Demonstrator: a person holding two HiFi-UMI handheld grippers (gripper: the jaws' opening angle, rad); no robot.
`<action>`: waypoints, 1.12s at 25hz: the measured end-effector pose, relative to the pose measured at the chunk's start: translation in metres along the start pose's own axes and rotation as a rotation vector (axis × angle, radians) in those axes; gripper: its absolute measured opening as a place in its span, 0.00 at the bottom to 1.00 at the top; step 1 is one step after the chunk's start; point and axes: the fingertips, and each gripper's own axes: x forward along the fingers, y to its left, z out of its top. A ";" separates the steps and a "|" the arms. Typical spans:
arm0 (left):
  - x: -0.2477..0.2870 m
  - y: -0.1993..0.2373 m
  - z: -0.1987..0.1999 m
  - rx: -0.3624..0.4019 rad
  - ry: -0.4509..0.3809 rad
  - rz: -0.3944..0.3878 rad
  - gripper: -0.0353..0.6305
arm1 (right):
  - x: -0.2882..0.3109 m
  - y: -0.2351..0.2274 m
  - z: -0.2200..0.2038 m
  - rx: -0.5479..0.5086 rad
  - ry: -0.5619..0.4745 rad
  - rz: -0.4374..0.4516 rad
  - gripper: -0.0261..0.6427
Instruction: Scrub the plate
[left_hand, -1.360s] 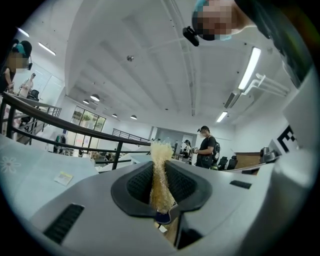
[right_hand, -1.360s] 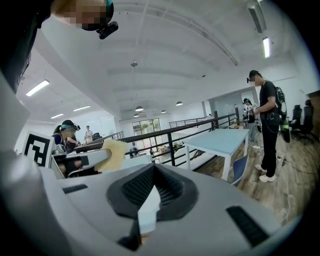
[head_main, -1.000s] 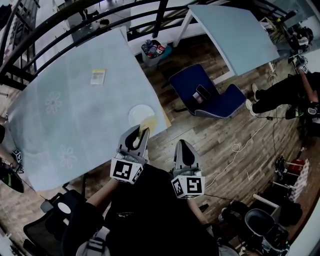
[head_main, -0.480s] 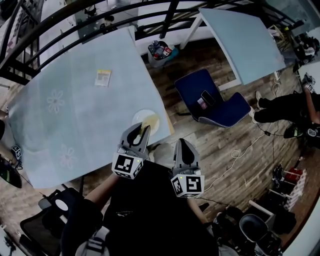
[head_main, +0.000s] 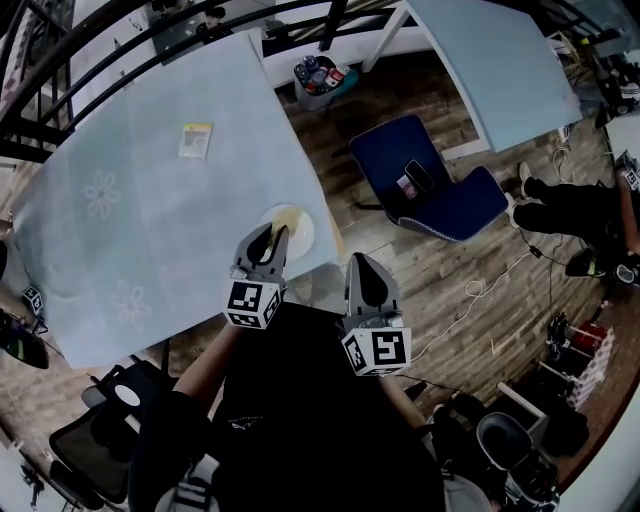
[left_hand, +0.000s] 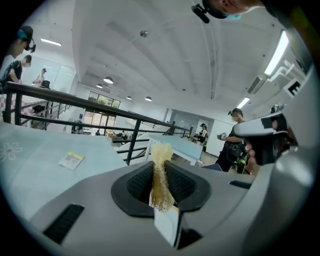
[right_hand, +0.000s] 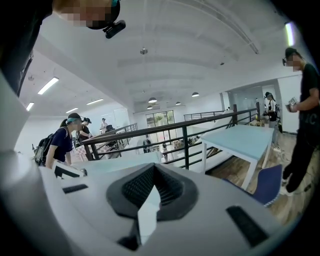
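**Left tongs over the plate, scrubber in the bite**

Far left, the pale blue worktop (head_main: 130, 220) fills the head view, with a small yellow packet (head_main: 195, 140) lying flat well up from the near edge. Moving across, there is the white plate (head_main: 303, 236) at the worktop's near right corner, close to the edge.

The left tongs (head_main: 270, 235) hang right over the plate's near rim. Their jaws are pinching a frizzy yellow scrubber (left_hand: 160, 172), which stands up between the ribbed pads with its top poking out past the tips. In the head view a yellow patch shows on the plate just ahead of those tips. Whether the scrubber actually touches the plate can't be told from here.

Next across, the right tongs (head_main: 360, 265) are off the worktop, out over the wooden floor (head_main: 460, 290) and just beside the plate's corner. Their jaws are pressed together with nothing in them (right_hand: 153, 172).

Further right sits a blue chair (head_main: 445, 205) with a phone (head_main: 417, 180) lying on its seat.
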 end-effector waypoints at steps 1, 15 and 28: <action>0.004 0.003 -0.005 -0.010 0.015 0.005 0.16 | 0.002 -0.001 0.002 -0.003 0.002 0.004 0.05; 0.070 0.014 -0.094 -0.078 0.275 0.012 0.15 | 0.002 -0.032 0.004 -0.011 0.032 -0.052 0.05; 0.092 0.014 -0.135 -0.030 0.408 0.027 0.15 | -0.008 -0.036 0.000 0.009 0.032 -0.111 0.05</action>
